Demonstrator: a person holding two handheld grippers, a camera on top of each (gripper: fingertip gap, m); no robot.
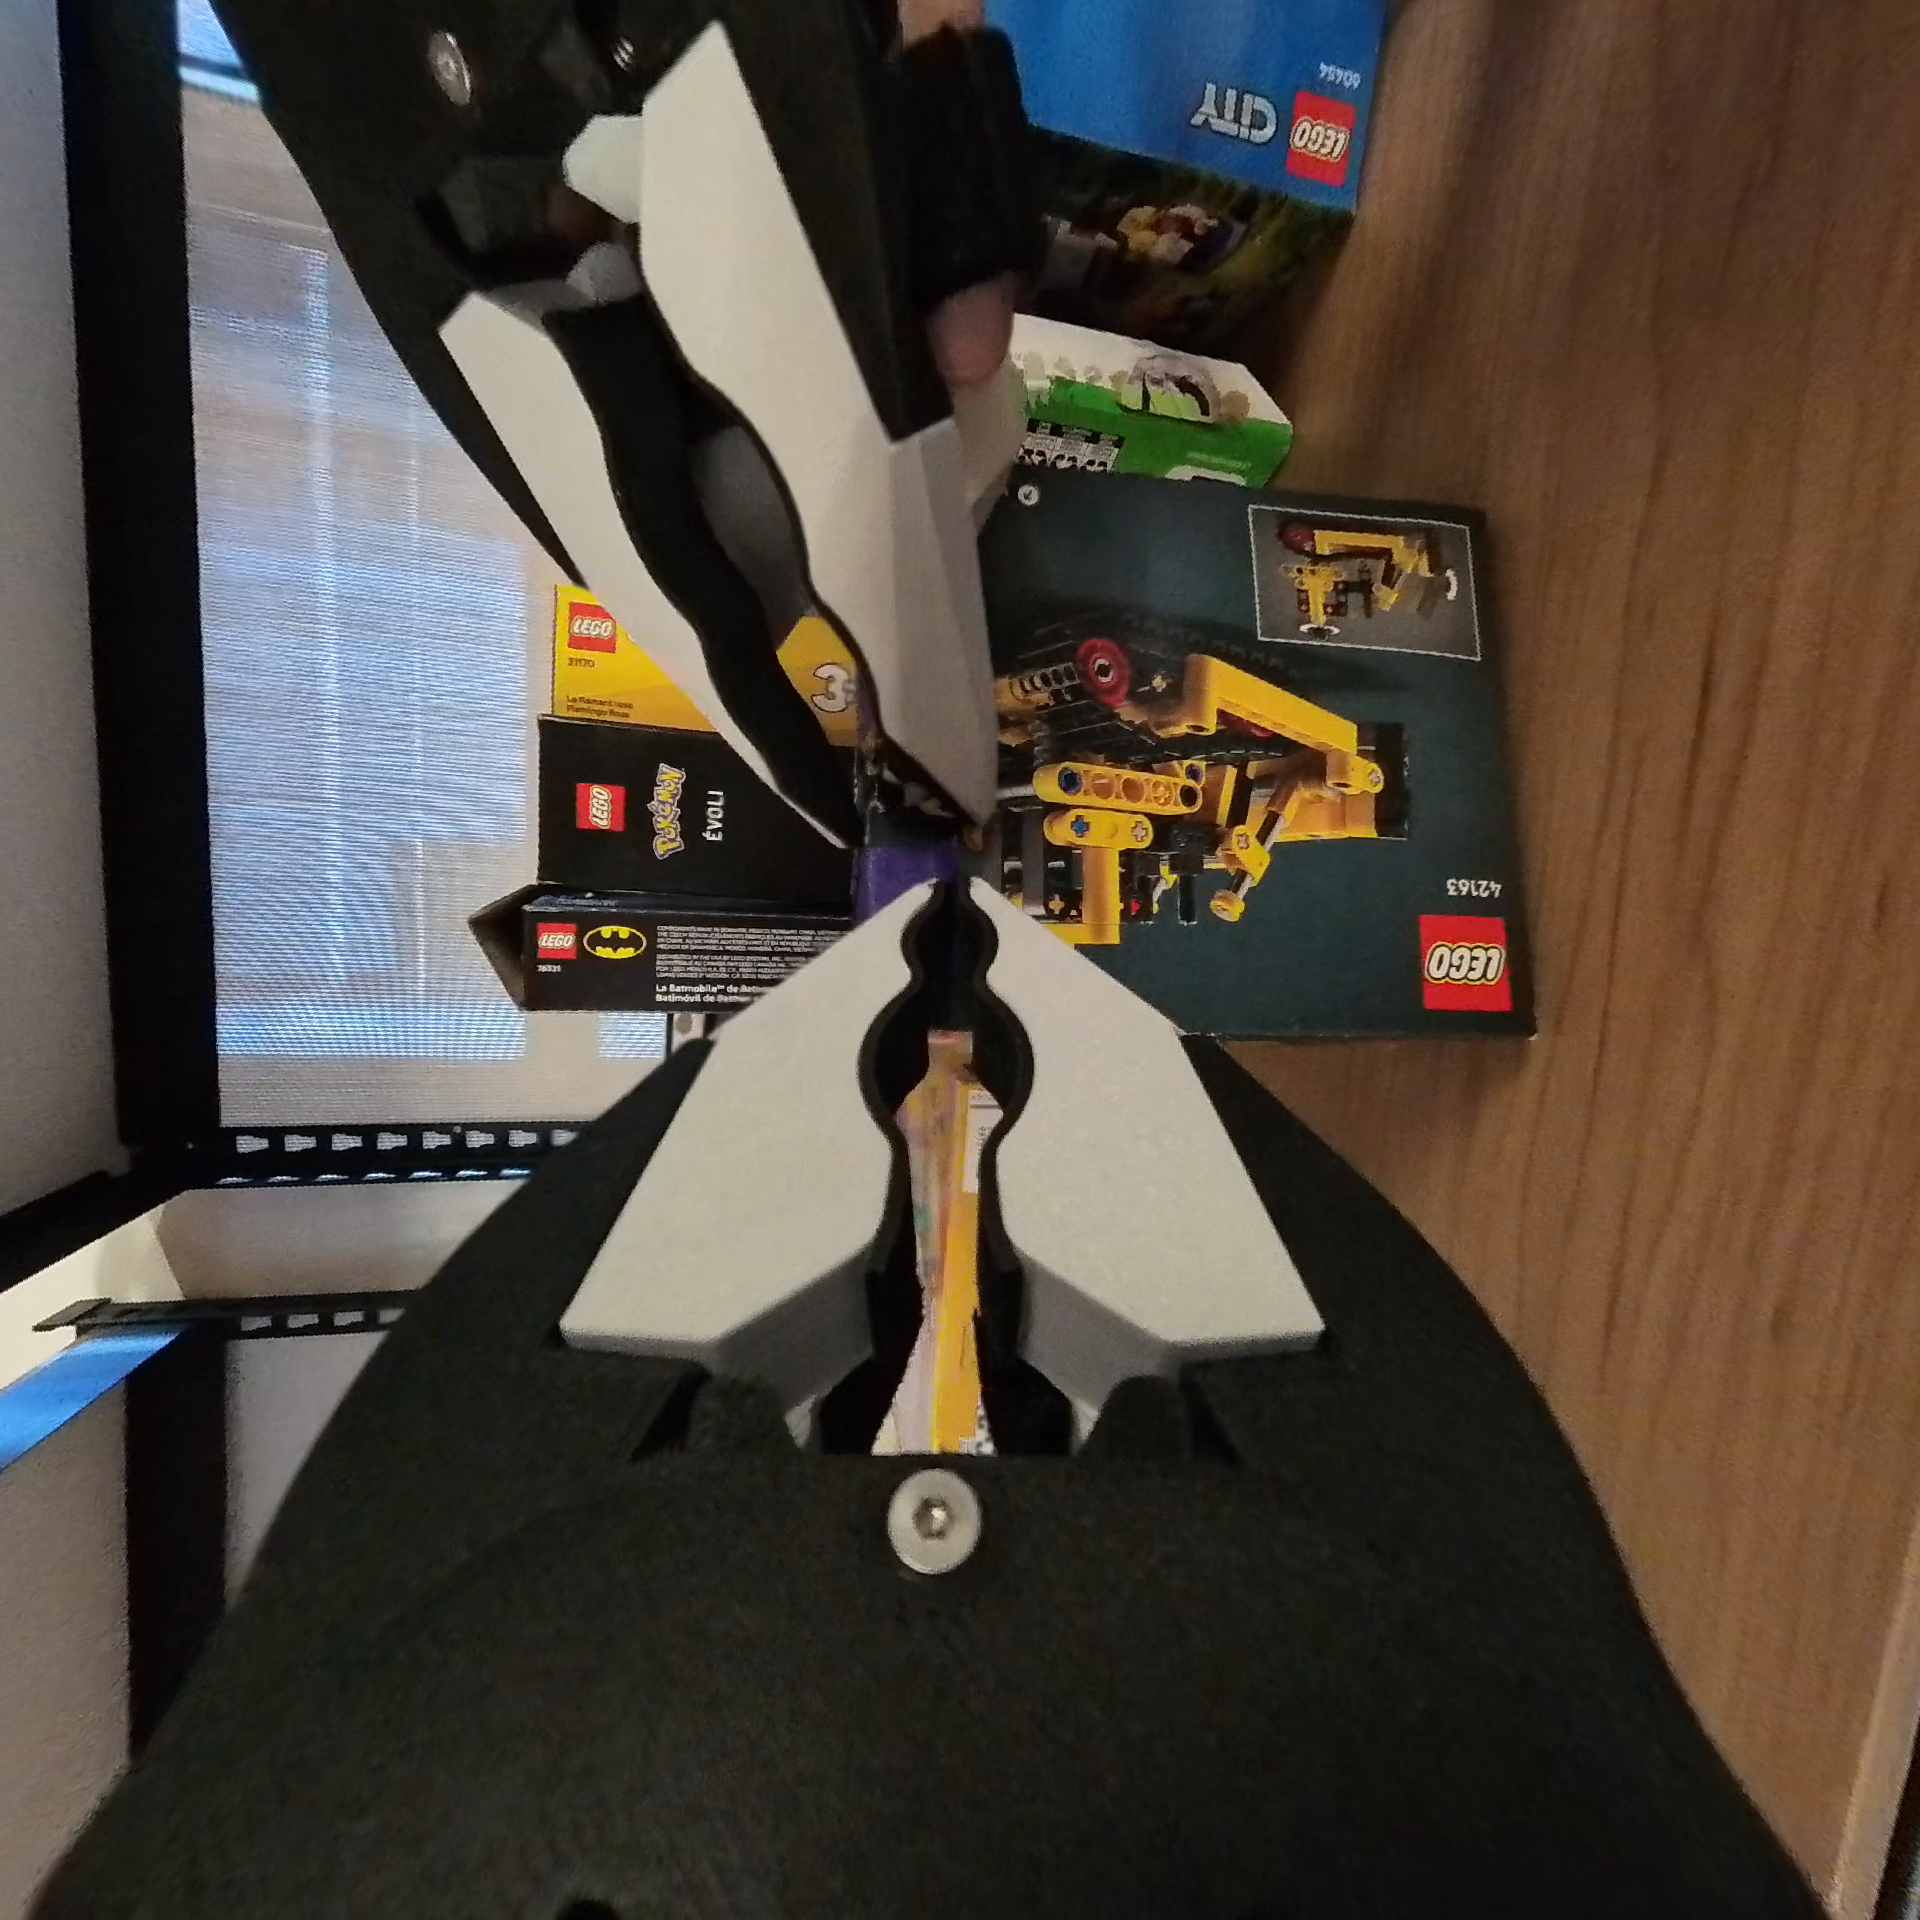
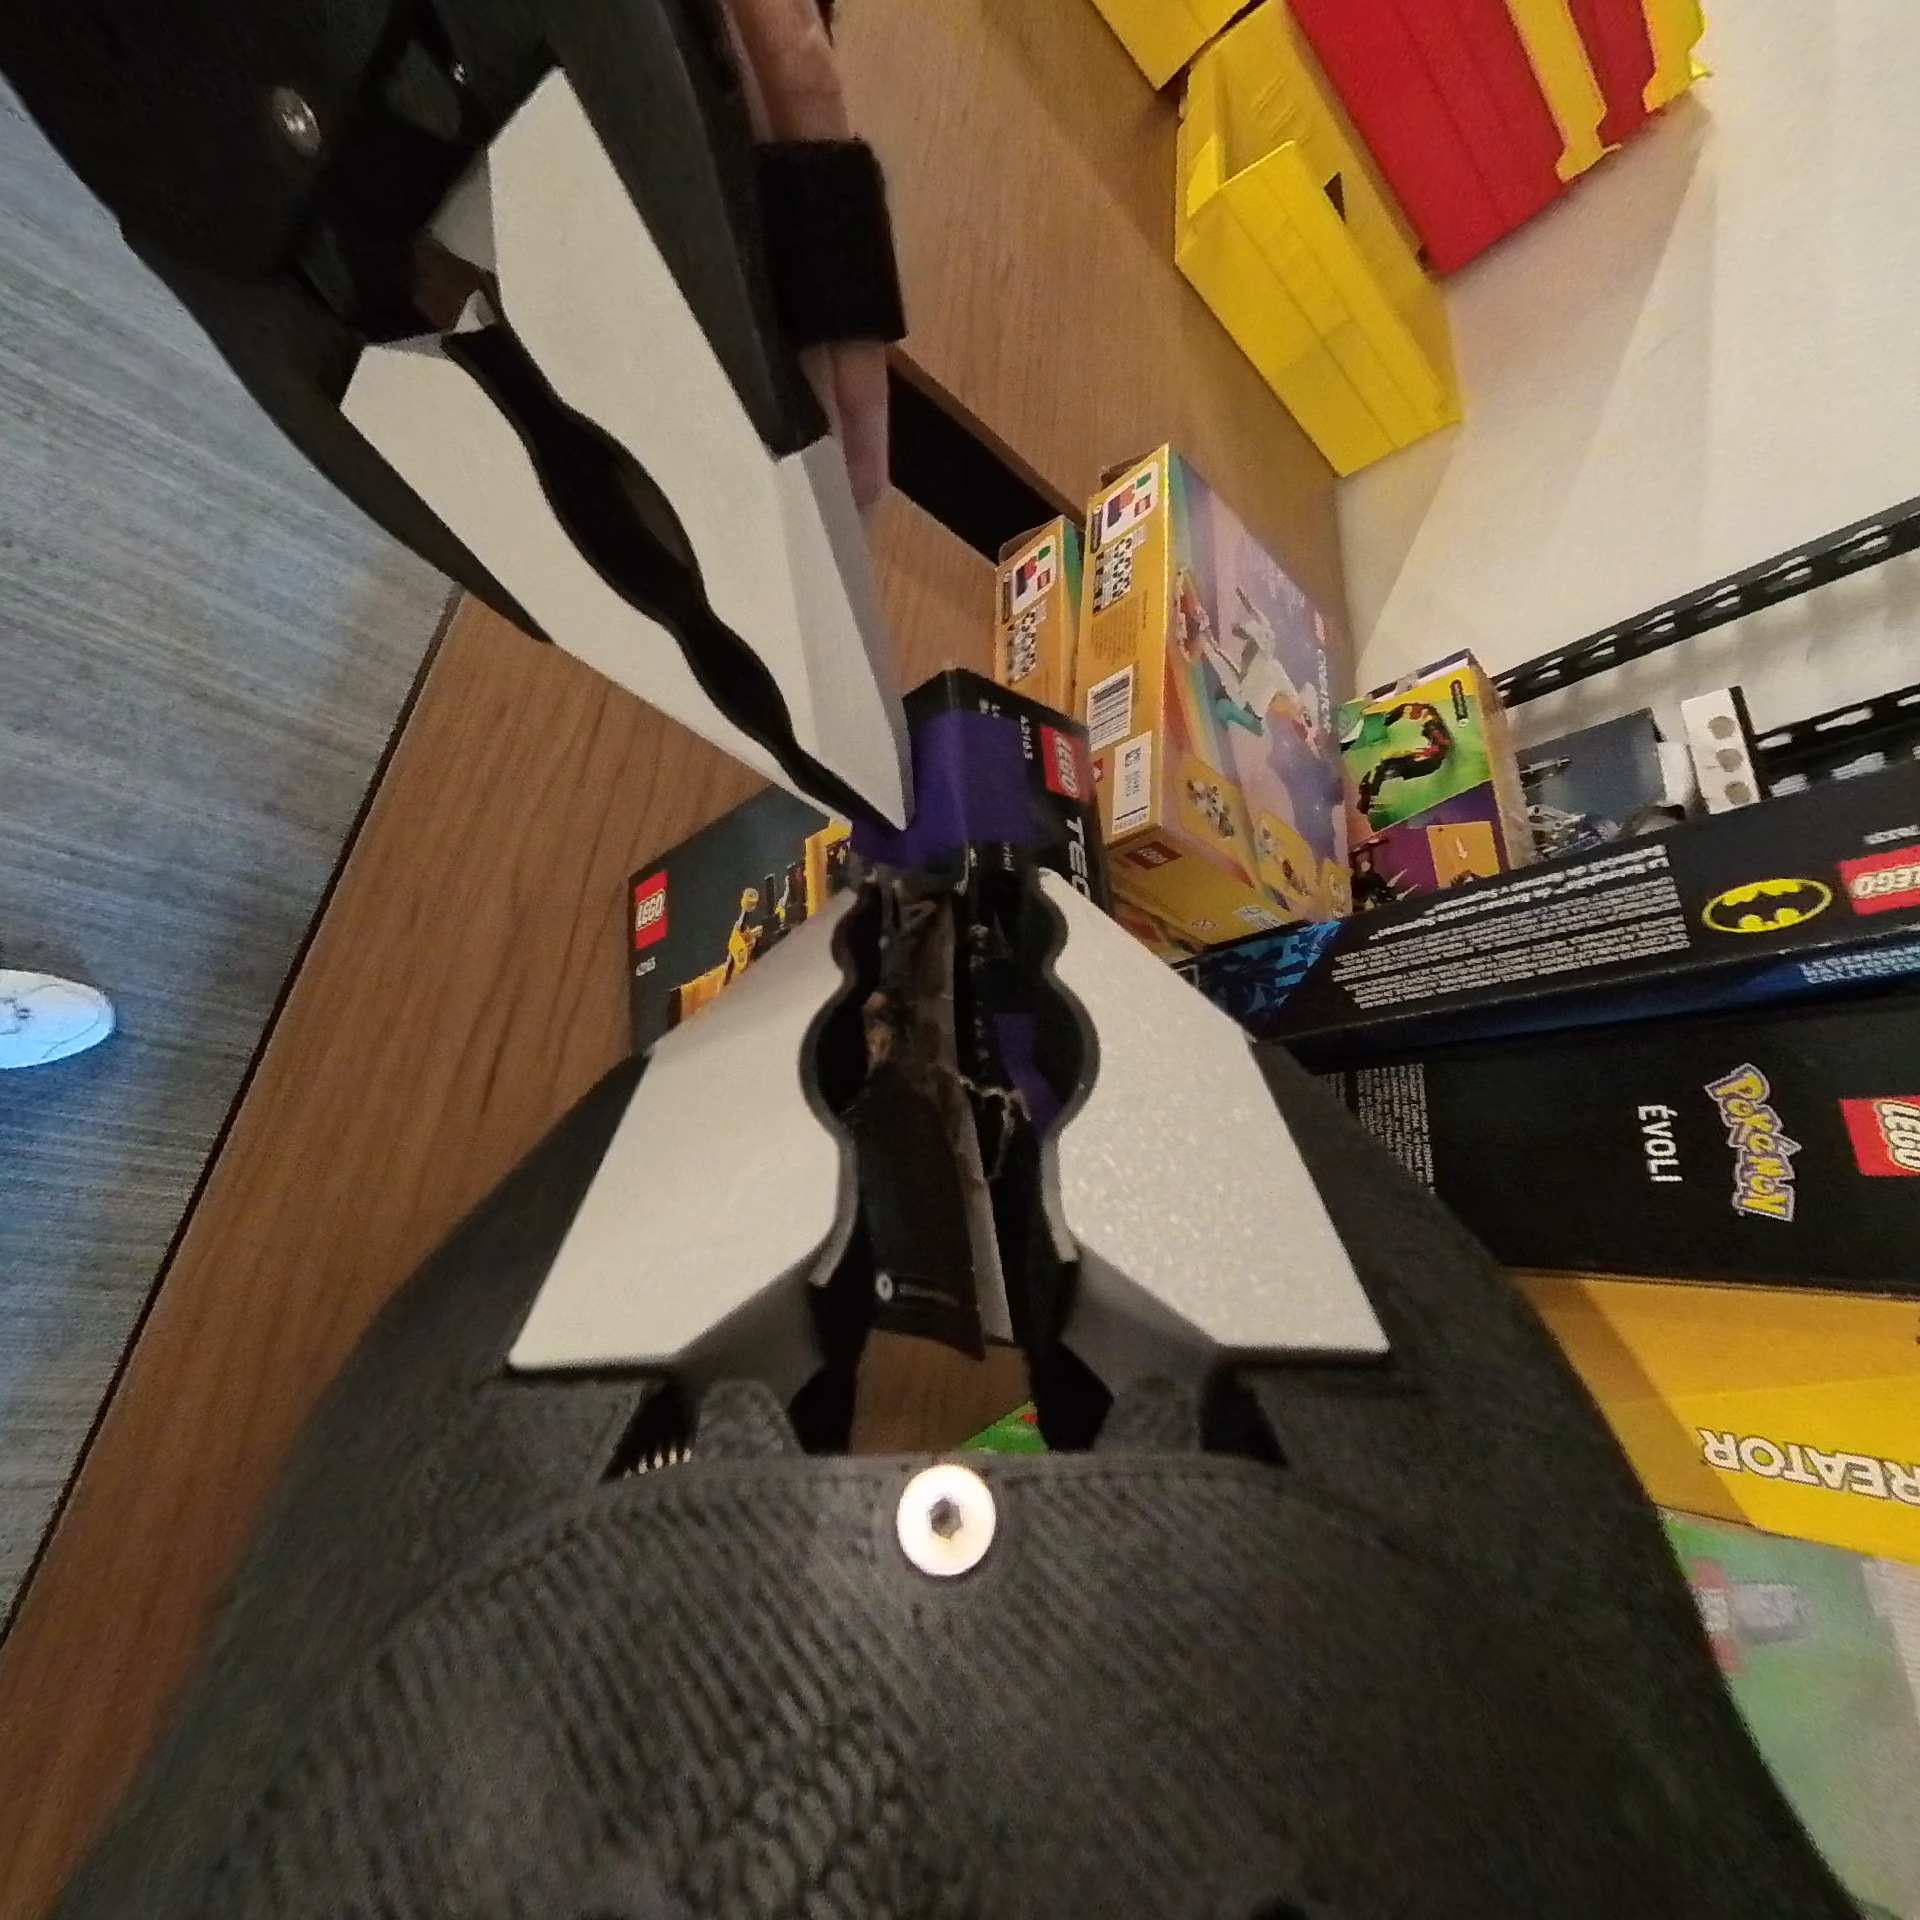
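A slim black box with a purple band (image 2: pixel 987 769) stands on edge between both grippers. My right gripper (image 2: pixel 951 883) is shut on it, with the box running back between its white fingers. My left gripper (image 2: pixel 883 816) comes in from the upper left with its tips pinched on the purple band. In the left wrist view my left gripper (image 1: pixel 948 899) is shut, with a thin yellow and pale edge (image 1: pixel 951 1247) between its fingers. The purple band (image 1: pixel 904 868) shows just past its tips. The right gripper (image 1: pixel 940 816) meets it tip to tip from above.
A wooden shelf (image 1: pixel 1662 935) carries a flat dark box picturing a yellow digger (image 1: pixel 1247 779), stacked black boxes (image 1: pixel 675 821), and a green box (image 1: pixel 1153 426) and a blue box (image 1: pixel 1174 94). A pastel box (image 2: pixel 1226 727) and yellow and red bins (image 2: pixel 1320 260) stand behind. Grey carpet (image 2: pixel 156 623) lies below. Left and right tips are no more than a few centimetres apart.
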